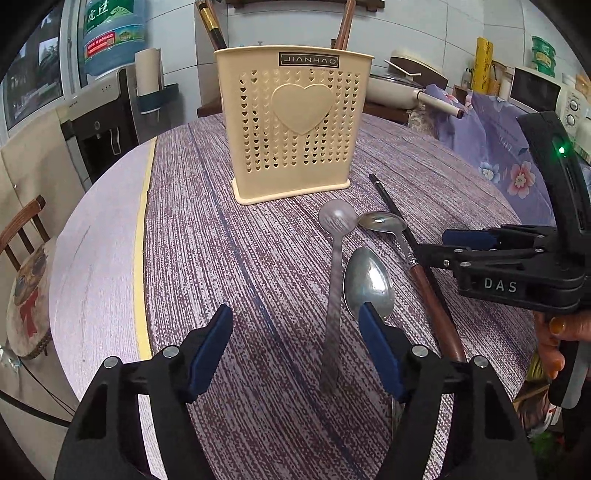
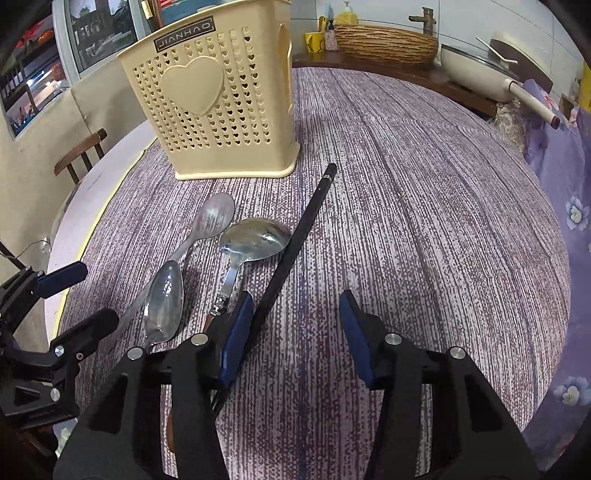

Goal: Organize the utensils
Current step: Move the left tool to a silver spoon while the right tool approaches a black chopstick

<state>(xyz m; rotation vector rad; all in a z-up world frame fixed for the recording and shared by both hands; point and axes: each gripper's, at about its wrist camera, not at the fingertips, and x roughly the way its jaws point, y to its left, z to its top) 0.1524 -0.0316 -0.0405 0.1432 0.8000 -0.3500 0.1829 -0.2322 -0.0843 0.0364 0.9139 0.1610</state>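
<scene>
A cream perforated utensil holder stands upright on the round table, with chopsticks sticking out of it. In front lie a clear plastic spoon, a steel spoon, a wooden-handled steel spoon and a black chopstick. My left gripper is open and empty over the plastic spoon's handle. My right gripper is open and empty just right of the black chopstick; it also shows in the left wrist view.
The table carries a purple striped cloth. A wooden chair stands at the left. A water dispenser, a pan, a woven basket and a floral cloth lie behind and to the right.
</scene>
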